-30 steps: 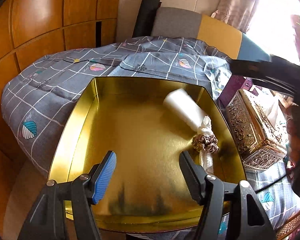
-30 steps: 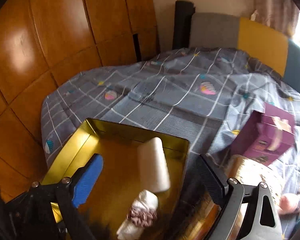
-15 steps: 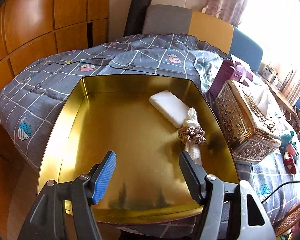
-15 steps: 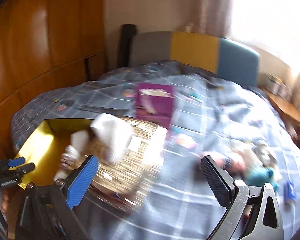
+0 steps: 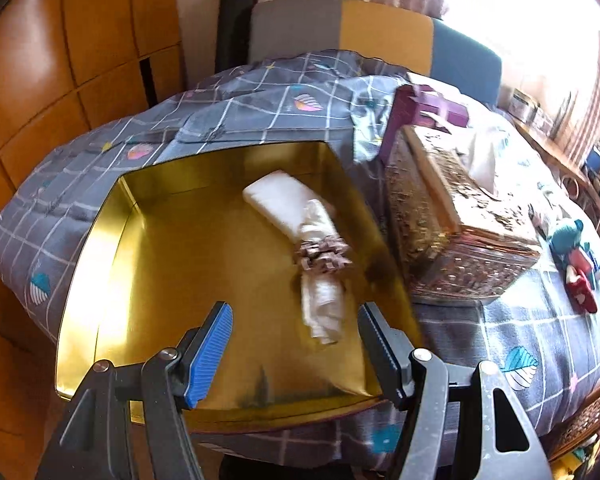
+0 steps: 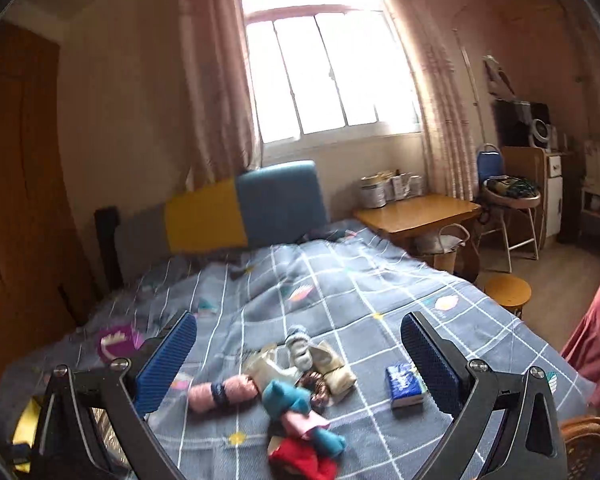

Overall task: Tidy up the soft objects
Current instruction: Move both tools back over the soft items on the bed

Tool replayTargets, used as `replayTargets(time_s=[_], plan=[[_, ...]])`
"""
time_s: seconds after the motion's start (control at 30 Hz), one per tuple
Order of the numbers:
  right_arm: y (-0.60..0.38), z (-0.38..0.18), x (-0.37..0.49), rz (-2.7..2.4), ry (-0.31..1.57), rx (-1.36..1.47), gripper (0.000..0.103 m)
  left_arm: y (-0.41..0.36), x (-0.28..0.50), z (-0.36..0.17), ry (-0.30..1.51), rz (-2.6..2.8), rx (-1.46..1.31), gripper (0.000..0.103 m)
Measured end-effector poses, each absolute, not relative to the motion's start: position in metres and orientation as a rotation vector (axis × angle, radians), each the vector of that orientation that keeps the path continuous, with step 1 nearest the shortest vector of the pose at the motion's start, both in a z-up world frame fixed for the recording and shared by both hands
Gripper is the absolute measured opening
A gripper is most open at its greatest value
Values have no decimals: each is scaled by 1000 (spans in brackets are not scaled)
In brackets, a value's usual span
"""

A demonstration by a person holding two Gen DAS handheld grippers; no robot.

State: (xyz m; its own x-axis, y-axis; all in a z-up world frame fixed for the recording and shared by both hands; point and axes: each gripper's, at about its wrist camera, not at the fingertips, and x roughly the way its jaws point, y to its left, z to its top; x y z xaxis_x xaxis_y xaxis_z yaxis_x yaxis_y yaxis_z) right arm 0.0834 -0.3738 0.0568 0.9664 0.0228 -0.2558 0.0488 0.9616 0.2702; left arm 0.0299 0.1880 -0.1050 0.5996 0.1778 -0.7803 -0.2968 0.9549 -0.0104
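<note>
A gold tin tray (image 5: 112, 264) lies on the grey checked bedspread. In it are a white folded cloth (image 5: 276, 198) and a white rolled cloth (image 5: 322, 292) ringed by a brown scrunchie (image 5: 324, 256). My left gripper (image 5: 296, 350) is open and empty above the tray's near edge. My right gripper (image 6: 300, 360) is open and empty, over a pile of soft items on the bed: a pink roll (image 6: 220, 394), a teal plush toy (image 6: 288, 398), a red item (image 6: 300, 460), cream rolls (image 6: 336, 368) and a grey-white sock roll (image 6: 300, 346).
An ornate gold tissue box (image 5: 452, 220) stands right of the tray, a purple box (image 5: 428, 108) behind it. A blue tissue pack (image 6: 406, 386) lies on the bed by the right finger. A wooden table (image 6: 416, 212), stool (image 6: 508, 290) and chair stand beyond the bed.
My right gripper has swung from over the tray, right across the bed, to the soft-item pile. The left view shifted slightly right; the tray's contents stay put.
</note>
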Motion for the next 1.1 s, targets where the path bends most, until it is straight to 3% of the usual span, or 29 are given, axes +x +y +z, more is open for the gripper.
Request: replayTargets(time_s=[0.57, 0.8, 1.1], plan=[[-380, -19, 140, 165, 206, 535, 103, 125, 61, -71, 857, 202, -32, 66], [-385, -43, 140, 243, 284, 704, 103, 96, 67, -26, 729, 90, -15, 66], [-336, -51, 150, 288, 470, 619, 103, 37, 94, 8, 646, -142, 5, 66]])
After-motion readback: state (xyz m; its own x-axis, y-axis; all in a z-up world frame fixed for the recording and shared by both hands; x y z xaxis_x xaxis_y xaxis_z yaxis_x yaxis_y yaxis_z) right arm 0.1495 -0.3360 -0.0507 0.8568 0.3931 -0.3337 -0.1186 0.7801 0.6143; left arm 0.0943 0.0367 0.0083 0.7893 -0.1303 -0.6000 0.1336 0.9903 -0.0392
